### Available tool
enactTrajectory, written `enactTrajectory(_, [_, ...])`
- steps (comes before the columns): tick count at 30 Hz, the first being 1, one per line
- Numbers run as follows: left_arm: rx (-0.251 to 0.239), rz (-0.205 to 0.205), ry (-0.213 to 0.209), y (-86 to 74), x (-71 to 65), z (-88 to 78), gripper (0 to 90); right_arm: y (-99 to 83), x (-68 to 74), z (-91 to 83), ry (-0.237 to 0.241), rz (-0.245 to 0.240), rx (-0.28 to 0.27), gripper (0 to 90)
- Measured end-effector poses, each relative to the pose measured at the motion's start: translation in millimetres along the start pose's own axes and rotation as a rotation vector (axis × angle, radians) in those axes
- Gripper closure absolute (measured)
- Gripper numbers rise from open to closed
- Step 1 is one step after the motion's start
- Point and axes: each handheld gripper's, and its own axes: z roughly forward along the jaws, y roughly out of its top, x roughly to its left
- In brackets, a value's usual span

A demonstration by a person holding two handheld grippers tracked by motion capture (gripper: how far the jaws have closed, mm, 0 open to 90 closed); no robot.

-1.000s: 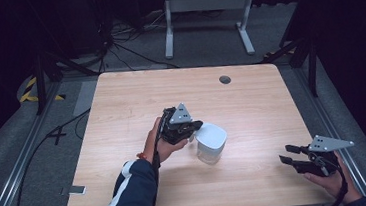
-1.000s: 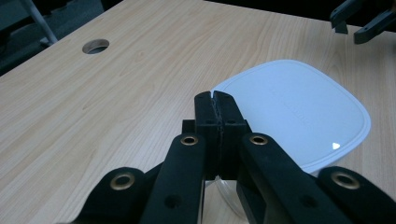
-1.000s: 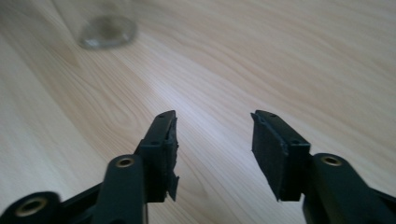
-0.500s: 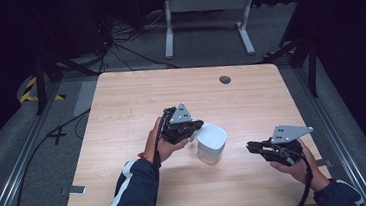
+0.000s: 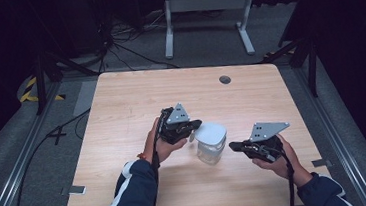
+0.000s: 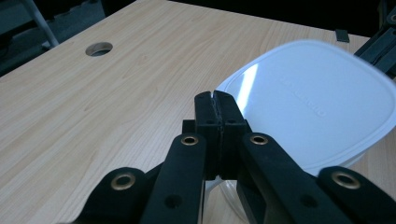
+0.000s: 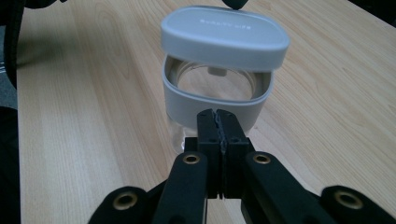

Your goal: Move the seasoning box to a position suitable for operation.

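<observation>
A clear jar (image 5: 209, 152) with a white collar (image 7: 187, 100) stands mid-table. Its white lid (image 5: 211, 132) (image 7: 224, 30) sits raised above the collar, with a gap on the side toward my right gripper. My left gripper (image 5: 192, 132) (image 6: 215, 95) is shut, its tips against the lid's (image 6: 313, 102) left edge; whether they pinch any part of it I cannot tell. My right gripper (image 5: 232, 145) (image 7: 216, 114) has just been closing. It is shut now, with nothing between its jaws, and its tips point at the collar from close by on the jar's right.
The wooden table (image 5: 121, 103) has a round cable hole (image 5: 225, 79) (image 6: 99, 48) near its far edge. A white stand (image 5: 202, 1) and cables lie on the floor beyond. Metal rails run along both sides of the table.
My right gripper has moved left from the table's right edge up to the jar, and its jaws have closed. The left gripper and the jar have stayed put.
</observation>
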Motion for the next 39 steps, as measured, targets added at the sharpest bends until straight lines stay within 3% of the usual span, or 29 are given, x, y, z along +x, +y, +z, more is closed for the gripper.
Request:
enactTrajectory(2, [-0.010,-0.017,-0.010,-1.4,-0.2,0.6,89.9,1.9,-0.1,1.4,-0.001,0.003,-0.004,89.2])
enactTrajectory(5, [-0.004,0.007,0.007,-0.2,0.5,0.7,89.9,5.8,-0.5,2.7,0.001,0.003,-0.012,89.3])
enactTrajectory(21, [0.008,-0.004,0.000,0.2,-1.2,2.3,89.8,26.5,2.6,9.4,0.007,-0.015,-0.054,89.4])
enactTrajectory(24, [0.008,-0.006,0.007,-0.4,-1.4,2.4,89.6,28.7,2.0,10.3,0.008,-0.018,-0.057,89.4])
enactTrajectory(26, [0.020,0.008,0.042,-0.9,-1.2,0.4,88.6,29.6,1.6,10.6,0.005,-0.019,-0.055,89.4])
enactTrajectory(29, [0.019,0.022,0.064,-4.6,-0.6,-9.0,88.2,30.4,0.8,11.1,0.010,-0.019,-0.060,89.4])
enactTrajectory(35, [0.026,0.003,0.091,-16.0,-0.8,-29.2,87.7,32.1,-1.3,10.6,0.006,-0.019,-0.060,89.4])
enactTrajectory(39, [0.067,0.002,0.107,-35.1,-7.6,-46.9,86.7,34.8,-2.0,9.4,0.006,-0.020,-0.063,89.4])
